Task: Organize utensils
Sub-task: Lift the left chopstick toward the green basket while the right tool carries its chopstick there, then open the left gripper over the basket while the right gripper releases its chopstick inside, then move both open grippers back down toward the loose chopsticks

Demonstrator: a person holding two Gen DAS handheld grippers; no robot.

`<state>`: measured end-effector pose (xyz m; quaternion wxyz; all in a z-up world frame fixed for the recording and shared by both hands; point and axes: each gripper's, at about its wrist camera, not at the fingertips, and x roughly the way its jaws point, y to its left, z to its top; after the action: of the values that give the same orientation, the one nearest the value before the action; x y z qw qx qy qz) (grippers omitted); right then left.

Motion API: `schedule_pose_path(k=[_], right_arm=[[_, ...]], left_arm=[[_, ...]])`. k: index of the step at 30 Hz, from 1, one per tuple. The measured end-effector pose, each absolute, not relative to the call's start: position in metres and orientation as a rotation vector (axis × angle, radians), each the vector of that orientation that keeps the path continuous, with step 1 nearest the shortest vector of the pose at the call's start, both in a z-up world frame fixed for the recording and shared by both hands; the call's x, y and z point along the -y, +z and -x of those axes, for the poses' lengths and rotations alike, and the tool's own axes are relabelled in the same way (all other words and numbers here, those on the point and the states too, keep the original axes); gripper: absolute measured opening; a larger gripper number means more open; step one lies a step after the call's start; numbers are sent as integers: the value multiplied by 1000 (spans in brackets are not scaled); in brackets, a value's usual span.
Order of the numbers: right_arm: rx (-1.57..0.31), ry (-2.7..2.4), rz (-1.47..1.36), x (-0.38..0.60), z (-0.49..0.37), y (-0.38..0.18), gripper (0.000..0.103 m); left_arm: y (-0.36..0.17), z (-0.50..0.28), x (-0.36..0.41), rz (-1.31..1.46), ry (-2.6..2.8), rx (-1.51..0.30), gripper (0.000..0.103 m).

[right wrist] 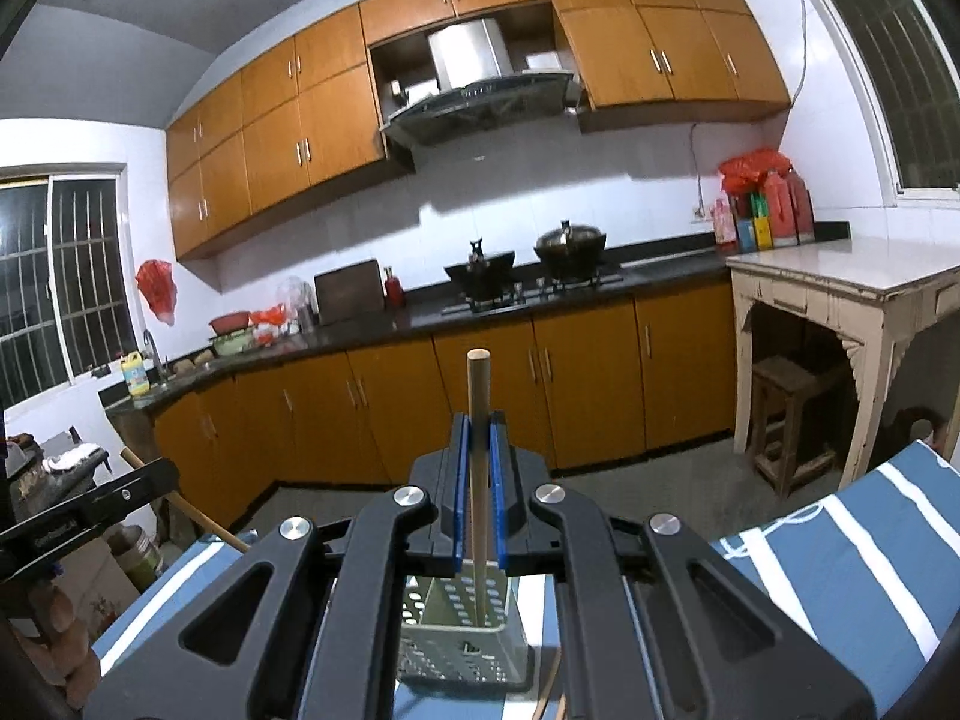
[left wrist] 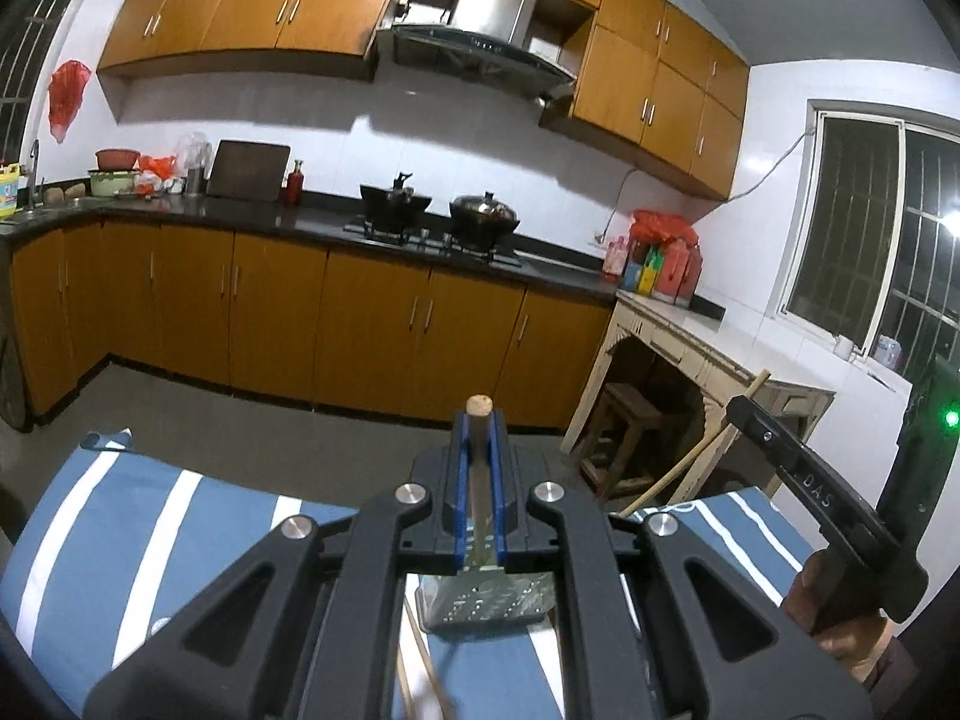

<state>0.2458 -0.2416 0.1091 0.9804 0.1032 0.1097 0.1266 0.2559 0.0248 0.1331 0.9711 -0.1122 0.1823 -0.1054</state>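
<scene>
Below both sets of jaws, on the striped cloth [right wrist: 852,564], stands the perforated holder [right wrist: 462,630], and that is what our coming move turns on. Our right gripper [right wrist: 479,438] is clamped on 1 thin wooden stick [right wrist: 478,396], whose long axis runs forward between the blue pads [right wrist: 497,480]; its near end hangs over, or just inside, the holder's open top, and we cannot tell which. Our left gripper [left wrist: 478,438] is shut on 1 thicker utensil handle [left wrist: 479,408] with a cork-like tip, lying the same way, with the holder [left wrist: 486,600] under its near end. We judge the right hand nearer to dropping its piece in. We count 1 holder, 2 held utensils and 2 loose sticks [left wrist: 420,672] on the cloth beside the holder.
</scene>
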Motion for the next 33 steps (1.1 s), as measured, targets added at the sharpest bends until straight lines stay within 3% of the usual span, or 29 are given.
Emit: schedule_pose_path(k=[7,9,10,11,23,30,33], right_arm=[[-263,274,-200,238,-247,106,9],[-258,270,-197,239,-242,109,26],[-249,267,-201,241,-239,111,44],[-237,264,-203,243,-236,112,51],[-268,177,-190,271,-190,94,51],[-516,77,-200,288,-190,10,51],[-657,71,-216,286,-200,-31,44]], left_arm=[[121,-258,-26,239,-210,-402,8],[122,-257,-28,240,-207,-397,12],[124,-255,-29,242,-201,-392,16],[125,-253,-31,245,-198,-388,20],[127,-201,-58,261,-128,-352,37],[67,-177,-71,220,-39,-462,45],[27,-176,-78,226,8,-550,46]])
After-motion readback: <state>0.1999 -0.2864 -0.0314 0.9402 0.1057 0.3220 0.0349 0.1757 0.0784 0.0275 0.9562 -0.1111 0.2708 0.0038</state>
